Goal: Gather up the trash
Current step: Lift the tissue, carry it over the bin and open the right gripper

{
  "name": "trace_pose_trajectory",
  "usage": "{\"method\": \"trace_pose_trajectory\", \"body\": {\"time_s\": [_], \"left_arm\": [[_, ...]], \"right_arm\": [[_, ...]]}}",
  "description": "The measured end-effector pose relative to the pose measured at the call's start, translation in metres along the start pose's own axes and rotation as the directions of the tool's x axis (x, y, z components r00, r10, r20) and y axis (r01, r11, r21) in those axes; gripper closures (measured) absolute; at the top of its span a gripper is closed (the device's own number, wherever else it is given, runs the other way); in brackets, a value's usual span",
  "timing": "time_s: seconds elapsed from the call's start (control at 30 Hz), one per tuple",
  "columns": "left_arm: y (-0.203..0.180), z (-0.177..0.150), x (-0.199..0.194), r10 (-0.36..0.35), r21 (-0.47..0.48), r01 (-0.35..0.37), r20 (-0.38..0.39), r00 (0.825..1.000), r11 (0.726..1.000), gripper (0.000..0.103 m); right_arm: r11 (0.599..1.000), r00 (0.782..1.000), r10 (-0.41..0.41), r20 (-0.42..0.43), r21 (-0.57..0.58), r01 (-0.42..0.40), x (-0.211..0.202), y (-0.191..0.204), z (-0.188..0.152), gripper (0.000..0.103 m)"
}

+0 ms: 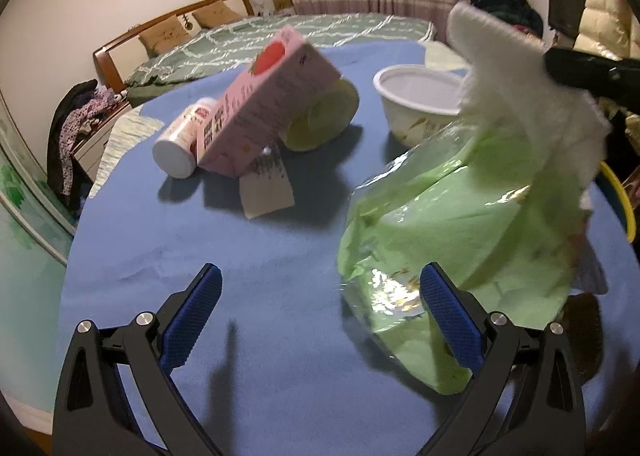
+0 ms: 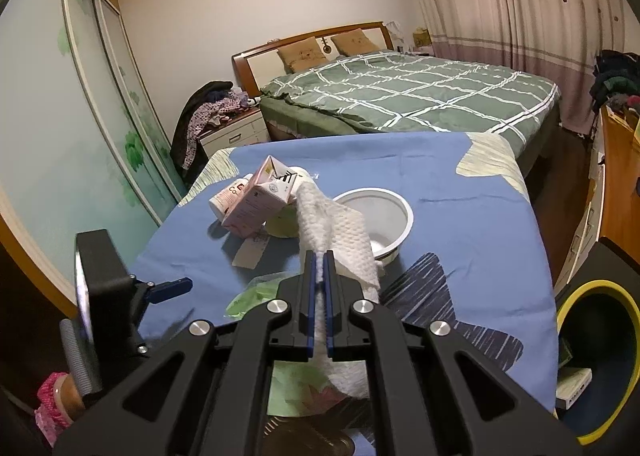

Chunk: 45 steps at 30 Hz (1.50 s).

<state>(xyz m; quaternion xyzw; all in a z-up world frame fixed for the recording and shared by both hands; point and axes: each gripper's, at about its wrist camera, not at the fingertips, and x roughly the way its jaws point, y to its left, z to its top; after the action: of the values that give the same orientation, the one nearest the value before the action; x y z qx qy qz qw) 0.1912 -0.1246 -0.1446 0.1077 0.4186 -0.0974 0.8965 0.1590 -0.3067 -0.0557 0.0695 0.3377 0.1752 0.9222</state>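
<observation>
My right gripper (image 2: pixel 319 256) is shut on a white paper towel (image 2: pixel 340 232) and holds it above the blue table (image 2: pixel 460 216); the towel also shows in the left wrist view (image 1: pixel 520 84). A green tissue pack in clear plastic (image 1: pixel 460 236) lies under it. My left gripper (image 1: pixel 320 288) is open and empty, low over the table, its right finger (image 1: pixel 448 320) beside the green pack. A pink carton (image 1: pixel 264 104) leans on a roll of tape (image 1: pixel 320 116), with a small white bottle (image 1: pixel 184 136) and a paper slip (image 1: pixel 266 186) beside it.
A white bowl (image 1: pixel 416 96) stands at the back of the table. A yellow-rimmed bin (image 2: pixel 596 356) stands to the right of the table. A bed (image 2: pixel 400 92) lies beyond, a wardrobe (image 2: pixel 60 116) to the left.
</observation>
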Motion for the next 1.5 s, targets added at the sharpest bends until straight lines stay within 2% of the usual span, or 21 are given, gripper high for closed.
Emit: {"method": "trace_pose_trajectory", "body": {"time_s": [0.23,0.47,0.77,0.87,1.07,1.17,1.4,1.47,1.5], "left_arm": [[0.004,0.000,0.013,0.026,0.008,-0.026,-0.020,0.999,1.000,0.005],[0.005,0.000,0.009,0.029,0.014,-0.029,-0.007,1.000,0.999,0.005],[0.027,0.005,-0.029,0.040,-0.059,-0.036,0.067,0.997,0.998,0.005],[0.028,0.007,-0.045,0.023,-0.075,-0.015,0.098,0.995,0.997,0.005],[0.013,0.011,-0.076,-0.048,-0.073,0.062,0.171,0.984,0.995,0.005],[0.003,0.014,-0.081,-0.085,-0.061,0.098,0.184,0.979,0.993,0.005],[-0.018,0.019,-0.080,-0.095,-0.031,0.102,0.174,0.980,0.994,0.005],[-0.022,0.021,-0.079,-0.095,-0.024,0.101,0.172,0.980,0.995,0.005],[-0.024,0.022,-0.079,-0.096,-0.019,0.101,0.171,0.981,0.995,0.005]], "right_arm": [[1.000,0.999,0.008,0.031,0.012,-0.008,-0.012,-0.004,0.003,0.099],[1.000,0.995,-0.008,0.097,0.030,0.005,-0.043,-0.014,0.004,0.099],[0.989,0.978,-0.114,0.174,0.116,0.094,-0.091,-0.057,-0.002,0.099],[0.977,0.968,-0.169,0.184,0.157,0.141,-0.104,-0.078,-0.010,0.099],[0.924,0.937,-0.311,0.158,0.282,0.259,-0.122,-0.138,-0.032,0.099],[0.889,0.920,-0.371,0.127,0.333,0.313,-0.126,-0.167,-0.044,0.099],[0.823,0.887,-0.460,0.044,0.396,0.408,-0.118,-0.219,-0.066,0.098],[0.803,0.871,-0.491,0.024,0.399,0.442,-0.114,-0.226,-0.072,0.097],[0.796,0.866,-0.500,0.017,0.401,0.452,-0.113,-0.230,-0.075,0.089]]}}
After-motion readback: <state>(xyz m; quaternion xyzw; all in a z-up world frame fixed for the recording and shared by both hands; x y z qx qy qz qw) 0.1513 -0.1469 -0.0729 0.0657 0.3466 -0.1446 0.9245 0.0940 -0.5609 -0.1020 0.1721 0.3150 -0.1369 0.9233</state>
